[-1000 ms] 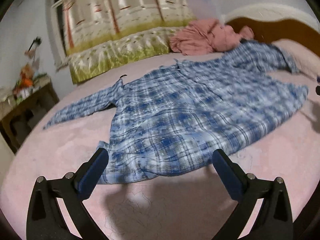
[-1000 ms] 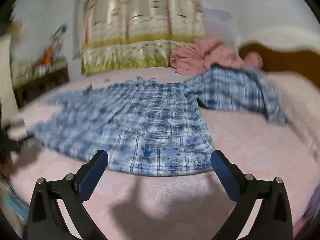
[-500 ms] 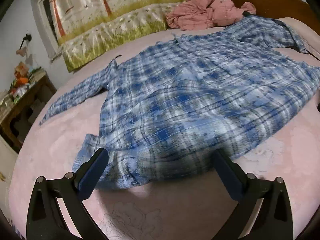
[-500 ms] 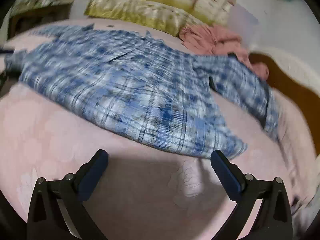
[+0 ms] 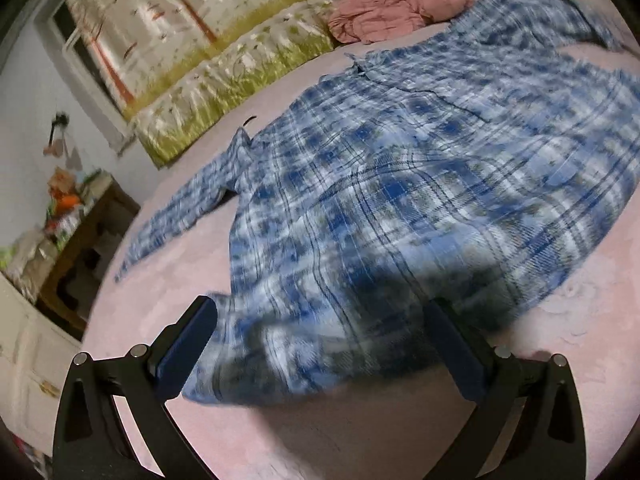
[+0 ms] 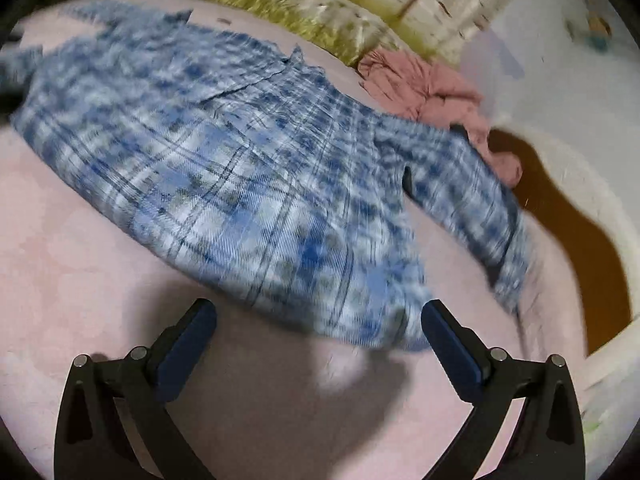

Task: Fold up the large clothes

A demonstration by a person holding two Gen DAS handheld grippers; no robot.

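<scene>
A large blue plaid shirt (image 5: pixel 400 184) lies spread flat on a pink bed (image 5: pixel 168 312), one sleeve stretched toward the left. My left gripper (image 5: pixel 320 344) is open, low over the shirt's near left hem corner, with cloth lying between its fingers but not clamped. In the right wrist view the same shirt (image 6: pixel 240 168) fills the middle, its other sleeve (image 6: pixel 480 200) trailing toward the headboard. My right gripper (image 6: pixel 318 344) is open just in front of the near right hem corner, its right finger (image 6: pixel 452 352) beside the cloth edge. Both views are motion-blurred.
A crumpled pink garment (image 5: pixel 400 4) lies at the bed's far side near a floral pillow (image 5: pixel 240 76). A wooden side table (image 5: pixel 76 236) with clutter stands left of the bed. The brown headboard (image 6: pixel 568 232) curves along the right.
Both grippers have dropped and moved forward toward the shirt's near hem; the shirt now looms larger and the left fingers straddle its corner. Both stay open.
</scene>
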